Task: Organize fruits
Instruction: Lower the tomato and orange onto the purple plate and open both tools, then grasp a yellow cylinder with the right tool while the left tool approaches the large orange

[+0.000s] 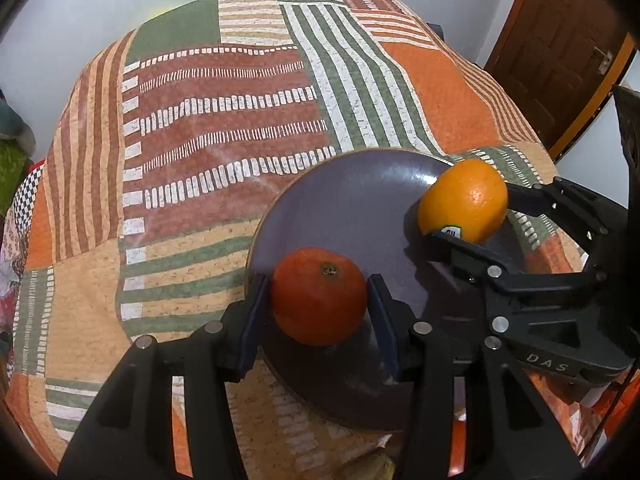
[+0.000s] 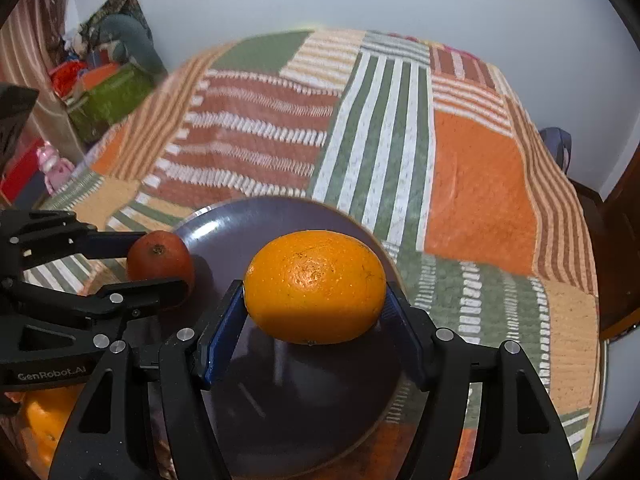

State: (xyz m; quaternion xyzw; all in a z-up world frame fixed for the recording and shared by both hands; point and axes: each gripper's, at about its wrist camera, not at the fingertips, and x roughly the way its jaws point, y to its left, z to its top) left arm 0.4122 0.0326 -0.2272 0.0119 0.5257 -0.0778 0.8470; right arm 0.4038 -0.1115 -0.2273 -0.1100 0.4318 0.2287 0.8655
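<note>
Tangerine (image 1: 320, 296) sits clamped in left gripper (image 1: 318, 312), above plate (image 1: 352, 200).

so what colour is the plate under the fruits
Dull greyish purple plate with a thin tan rim, clearest in the left wrist view.

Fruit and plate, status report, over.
Left gripper shut on small reddish-orange tangerine. Right gripper shut on large yellow-orange orange. Both over round grey plate. Nothing in the way.
</note>
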